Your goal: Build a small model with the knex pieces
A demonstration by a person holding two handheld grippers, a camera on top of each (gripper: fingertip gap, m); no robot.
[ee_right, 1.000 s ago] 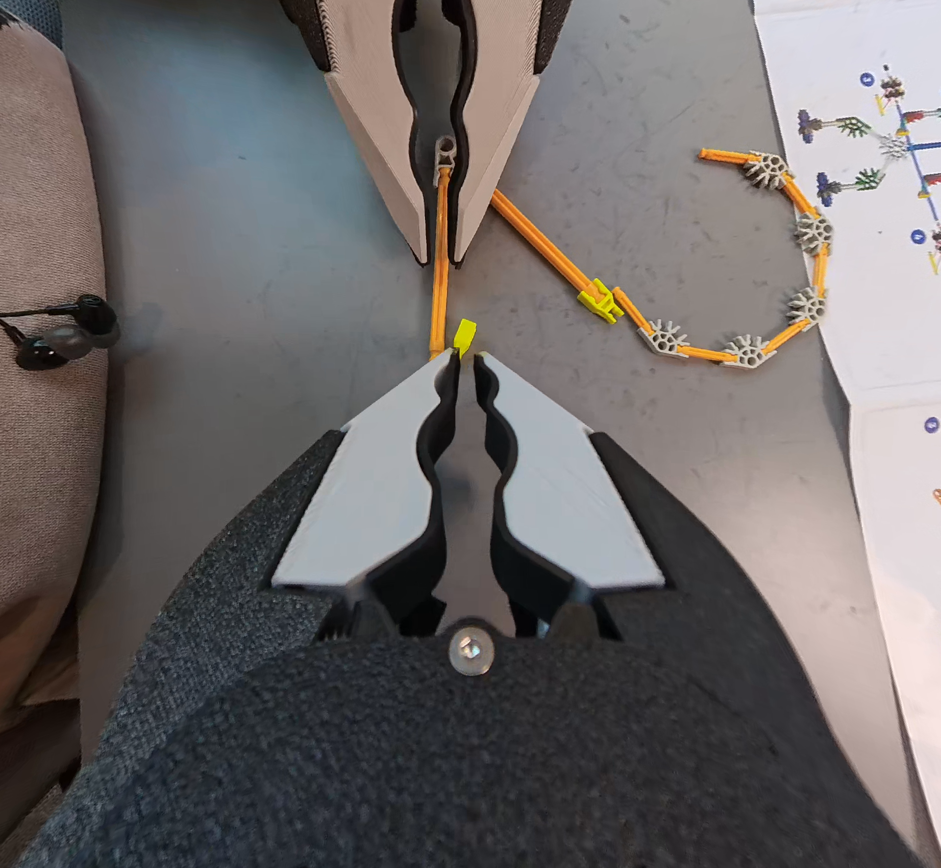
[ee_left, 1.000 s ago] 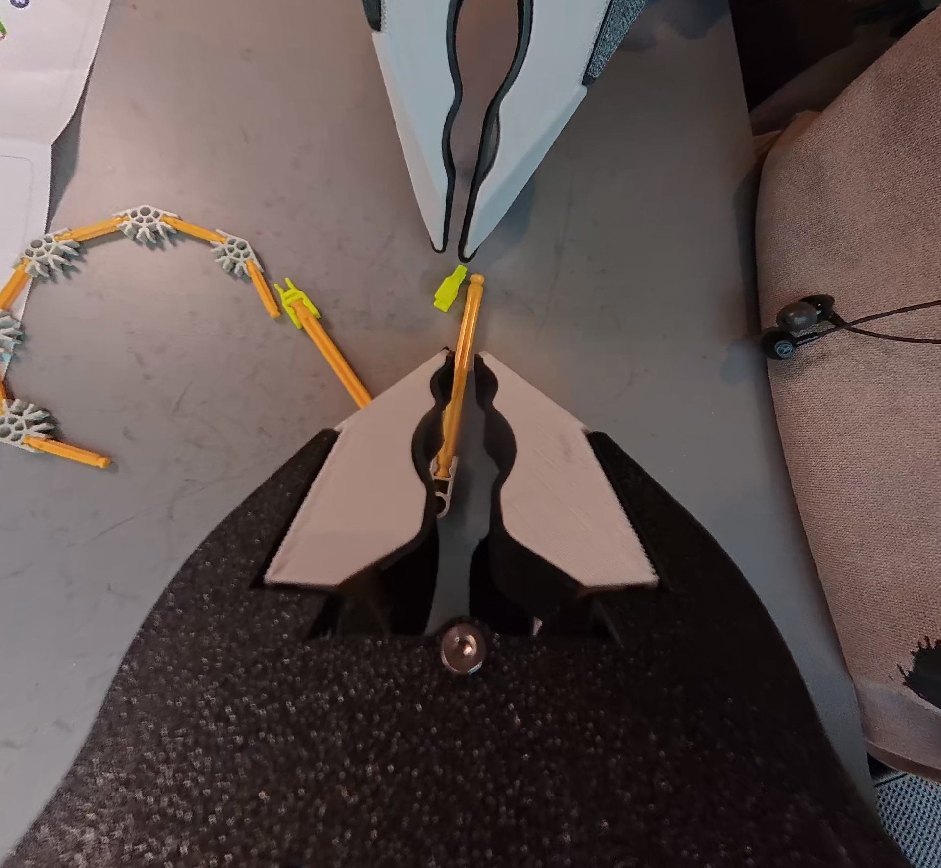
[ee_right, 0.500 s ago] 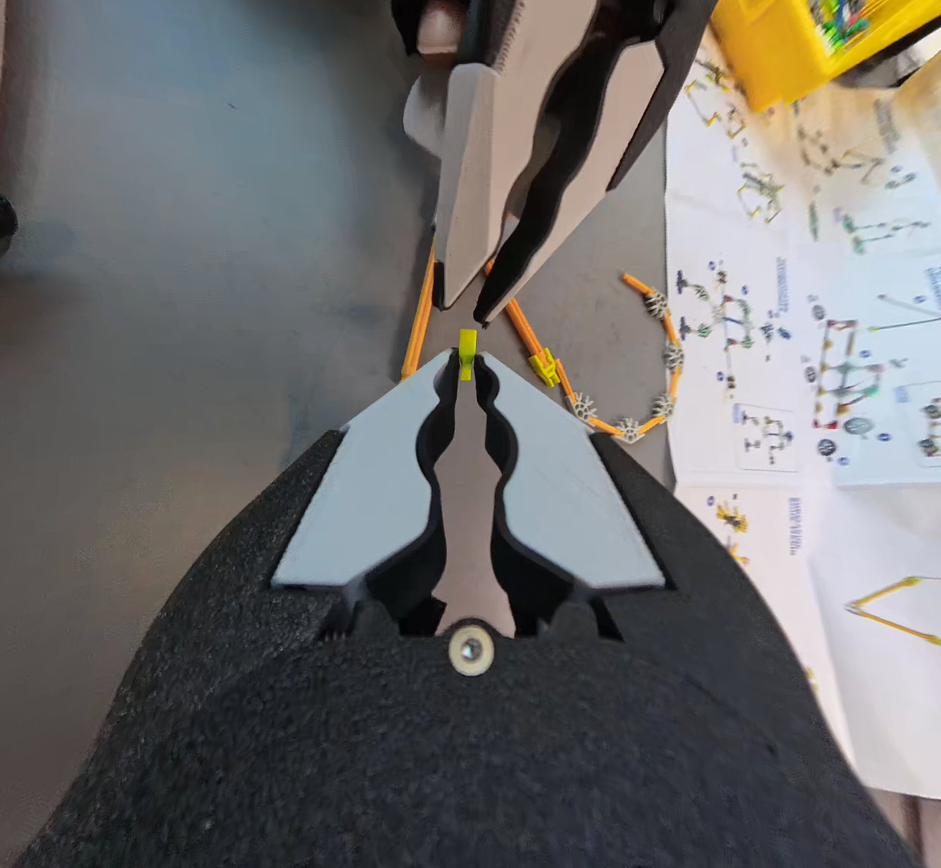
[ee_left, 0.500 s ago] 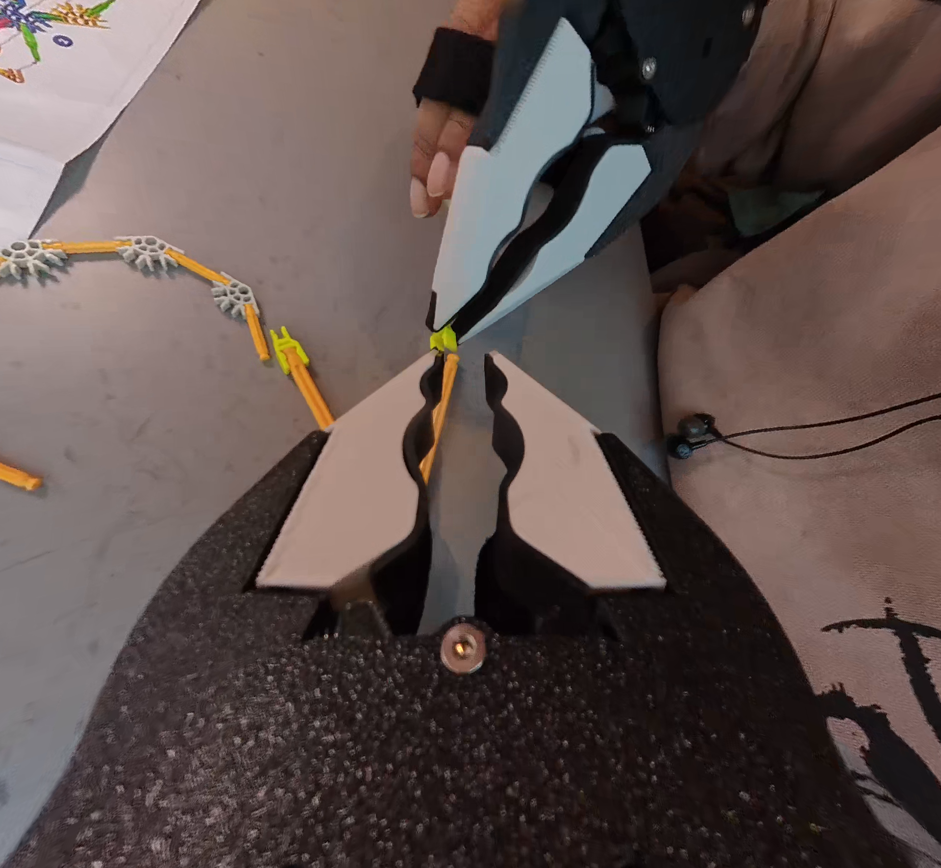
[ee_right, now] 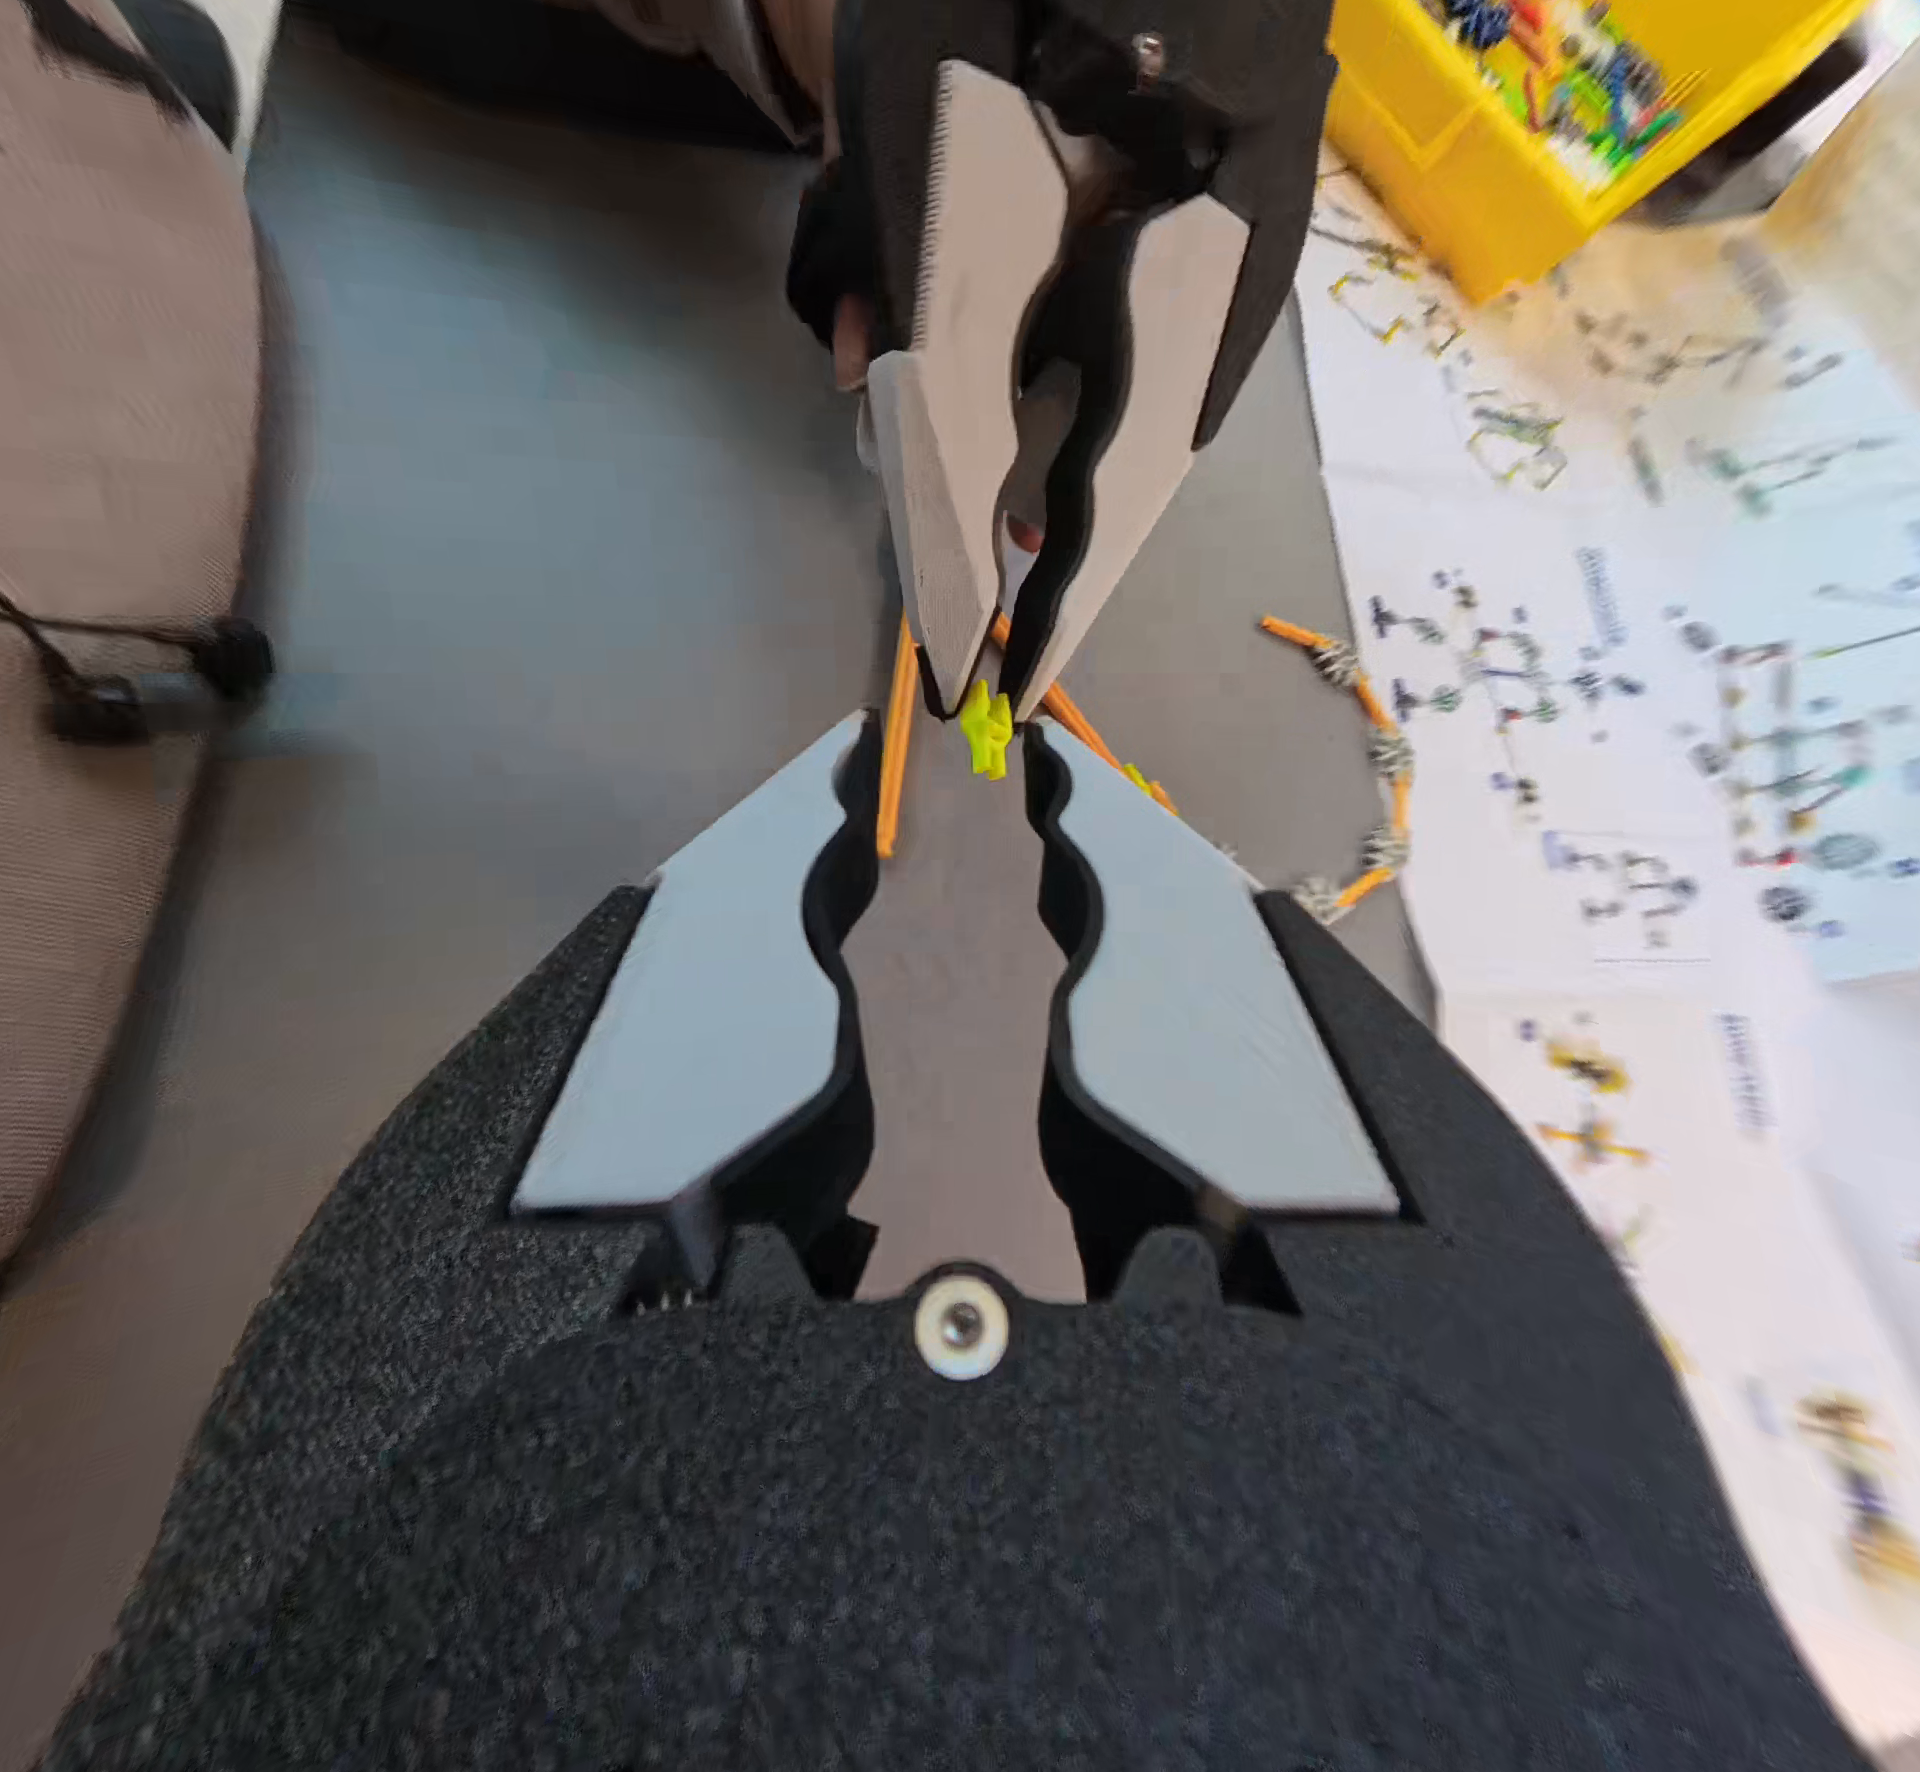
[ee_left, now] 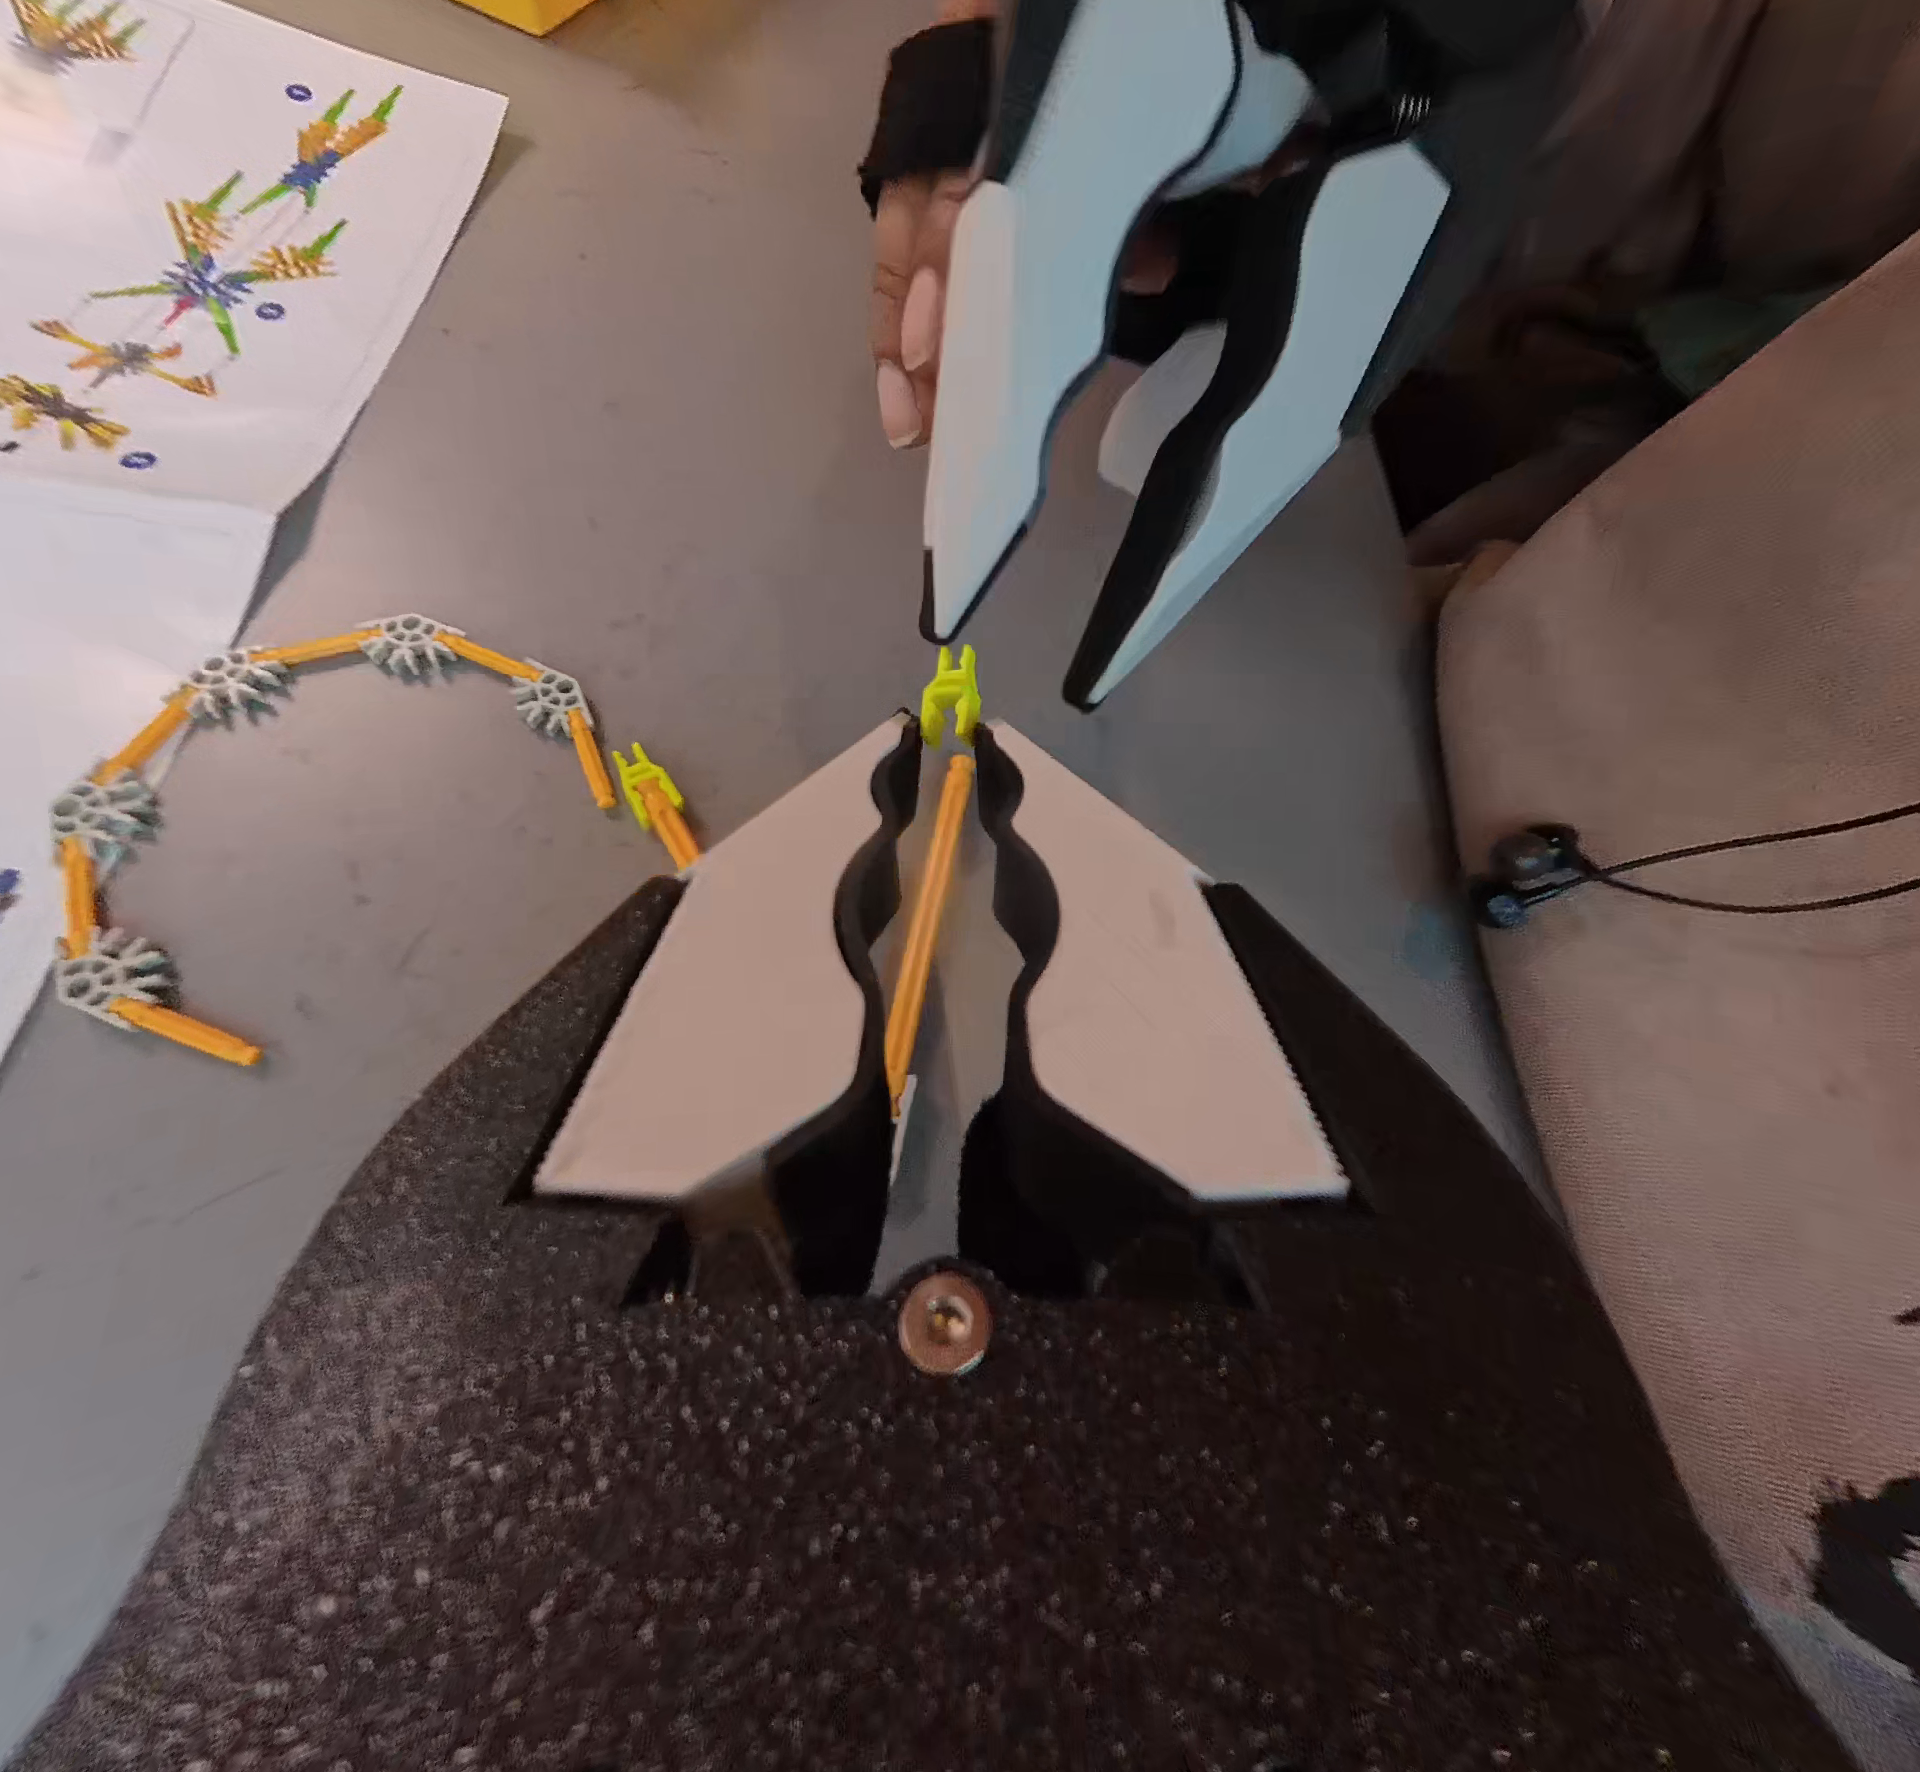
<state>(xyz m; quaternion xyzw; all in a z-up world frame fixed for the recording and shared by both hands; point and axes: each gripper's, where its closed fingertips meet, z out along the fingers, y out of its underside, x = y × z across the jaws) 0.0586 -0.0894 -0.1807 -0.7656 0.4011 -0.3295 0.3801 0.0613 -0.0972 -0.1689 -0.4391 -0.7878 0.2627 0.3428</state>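
We note swap: left gripper [ee_left: 948,733] now clenched on green clip [ee_left: 954,688] at its tips — right gripper [ee_left: 1006,668] has let go, jaws spread, just beyond. Orange rod [ee_left: 925,922] (earlier in left's grip) seems loose on table [ee_left: 623,372].

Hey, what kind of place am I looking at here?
Probably a hobby or work table set up for building a rod-and-connector toy: a grey tabletop, printed instruction sheets, a yellow bin of parts, and a half-built chain of orange rods.
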